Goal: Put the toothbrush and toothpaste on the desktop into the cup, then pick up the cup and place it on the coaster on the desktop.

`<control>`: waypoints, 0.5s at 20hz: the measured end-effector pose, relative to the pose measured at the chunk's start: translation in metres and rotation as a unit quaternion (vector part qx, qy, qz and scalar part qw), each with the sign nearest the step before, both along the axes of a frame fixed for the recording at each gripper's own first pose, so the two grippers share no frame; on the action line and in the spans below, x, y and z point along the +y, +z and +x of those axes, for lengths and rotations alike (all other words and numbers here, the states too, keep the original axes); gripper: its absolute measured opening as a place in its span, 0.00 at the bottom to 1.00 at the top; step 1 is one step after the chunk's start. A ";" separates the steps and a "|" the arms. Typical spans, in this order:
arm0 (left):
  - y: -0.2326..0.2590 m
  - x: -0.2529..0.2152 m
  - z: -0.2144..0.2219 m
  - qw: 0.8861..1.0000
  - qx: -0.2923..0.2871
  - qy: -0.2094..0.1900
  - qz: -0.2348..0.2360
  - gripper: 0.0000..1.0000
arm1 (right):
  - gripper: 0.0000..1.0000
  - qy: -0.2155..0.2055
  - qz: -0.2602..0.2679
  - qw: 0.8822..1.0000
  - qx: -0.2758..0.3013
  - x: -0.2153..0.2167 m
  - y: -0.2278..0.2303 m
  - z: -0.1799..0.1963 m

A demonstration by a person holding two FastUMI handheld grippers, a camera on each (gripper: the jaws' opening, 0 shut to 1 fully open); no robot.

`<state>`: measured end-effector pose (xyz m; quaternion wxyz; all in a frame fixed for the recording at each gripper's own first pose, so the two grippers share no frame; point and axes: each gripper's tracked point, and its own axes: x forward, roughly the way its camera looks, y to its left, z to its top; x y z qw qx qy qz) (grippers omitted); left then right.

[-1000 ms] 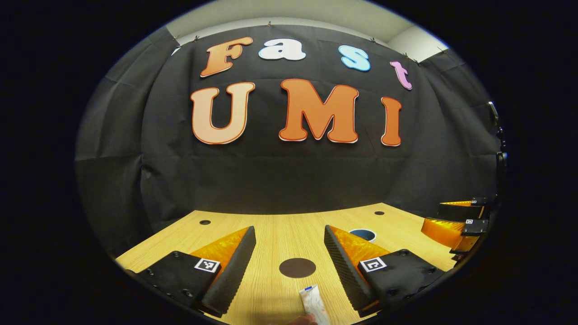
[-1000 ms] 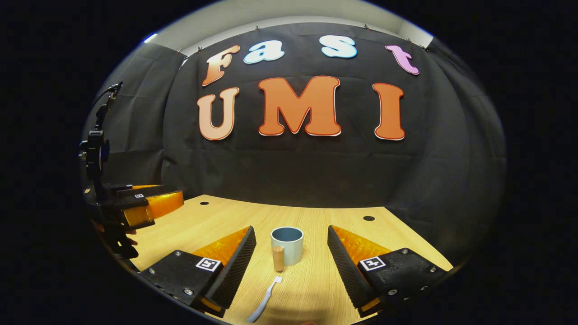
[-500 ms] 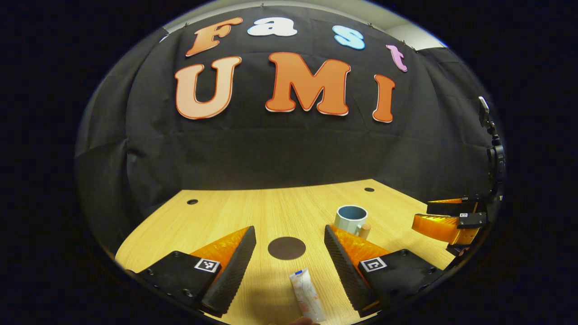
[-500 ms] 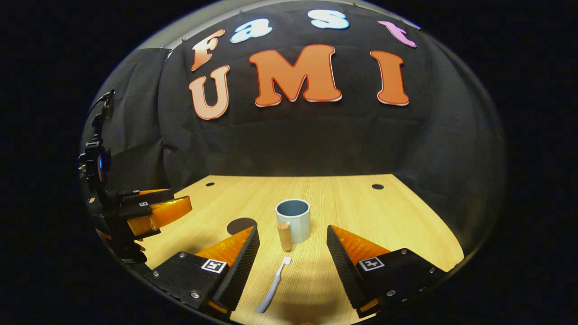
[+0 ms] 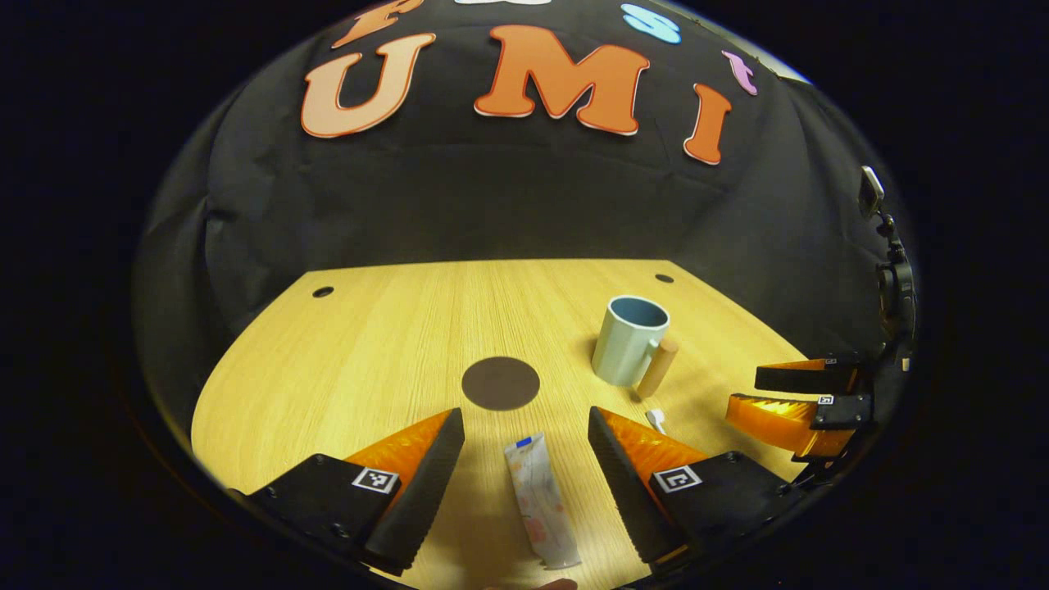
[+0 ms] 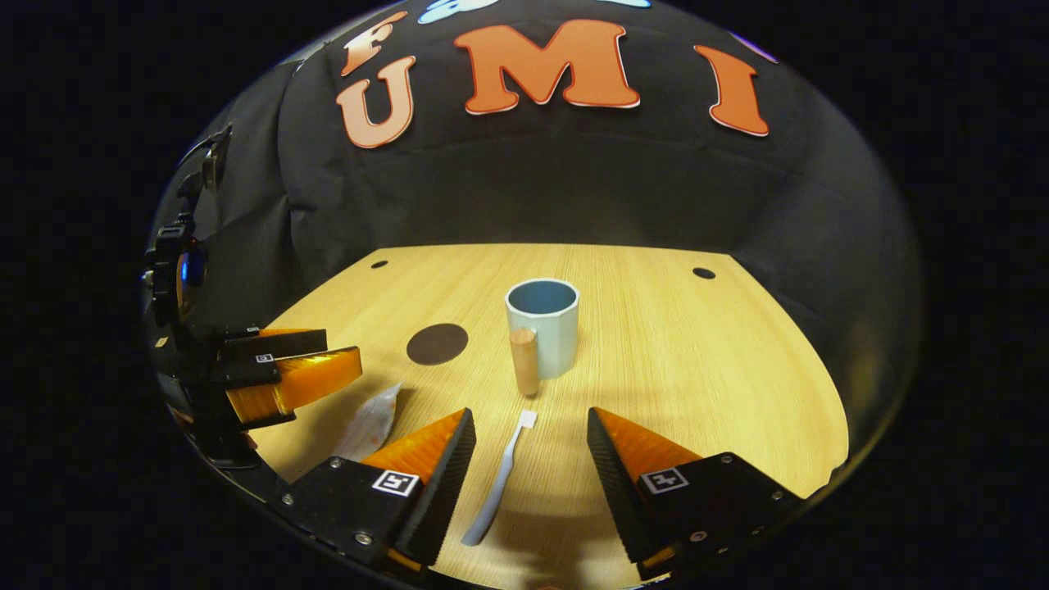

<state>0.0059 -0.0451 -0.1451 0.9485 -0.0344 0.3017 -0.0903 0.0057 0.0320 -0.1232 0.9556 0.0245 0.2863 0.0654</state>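
Note:
A white toothpaste tube [image 5: 539, 501] lies on the wooden desktop [image 5: 369, 344] between the fingers of my open left gripper [image 5: 524, 422], which hovers above it. Beyond the tube sits a dark round coaster [image 5: 500, 383]. A pale blue cup [image 5: 628, 339] with a wooden handle stands upright to the right. In the right gripper view a white toothbrush [image 6: 498, 482] lies between the spread fingers of my open right gripper [image 6: 529, 422], head toward the cup [image 6: 542, 326]. The coaster [image 6: 437, 343] and the toothpaste tube [image 6: 370, 422] lie left of it. The toothbrush head [image 5: 656, 420] peeks out beside my left gripper's right finger.
The other gripper [image 5: 799, 397] hangs at the right edge of the left gripper view. The left gripper [image 6: 274, 378], on its camera mount, hangs at the left of the right gripper view. Small dark holes [image 6: 703, 273] mark the desktop's far corners. Black cloth walls close the back.
Both grippers have tipped downward and pulled up, so more desktop shows. The toothpaste and toothbrush sit fuller between the fingers. Nothing on the desktop has moved.

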 end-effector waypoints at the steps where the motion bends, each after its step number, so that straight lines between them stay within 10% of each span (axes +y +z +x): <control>1: -0.007 -0.001 -0.003 1.000 0.016 -0.003 -0.001 0.97 | 0.81 -0.002 0.001 1.000 0.011 0.001 -0.002 0.000; 10: -0.073 -0.010 -0.023 0.990 0.136 -0.013 -0.017 0.90 | 0.55 -0.001 -0.003 0.996 0.094 0.012 -0.003 -0.003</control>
